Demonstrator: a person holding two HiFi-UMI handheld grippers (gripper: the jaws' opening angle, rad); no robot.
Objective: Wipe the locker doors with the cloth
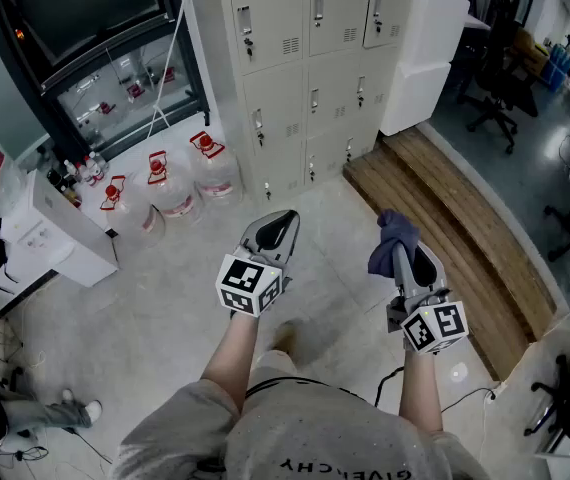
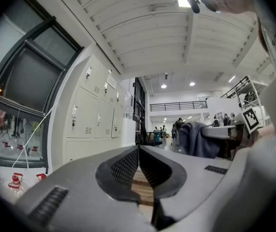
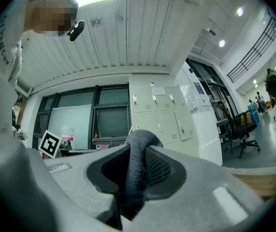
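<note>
Jaws: right gripper [image 1: 411, 256] pinching bunched dark-blue cloth [image 1: 393, 236] | left gripper [image 1: 285, 219] closed, empty

Two tools [image 1: 281, 224] [image 1: 406, 260], one cloth [image 1: 390, 232]

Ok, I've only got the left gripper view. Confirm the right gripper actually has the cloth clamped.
Observer: Confirmed. The right gripper view shows the right gripper with its jaws shut on a fold of the dark cloth.
Operator: Now count what's standing on the floor left of the lockers.
Observer: The head view shows three red-capped water jugs in a row there, beside the lockers.
</note>
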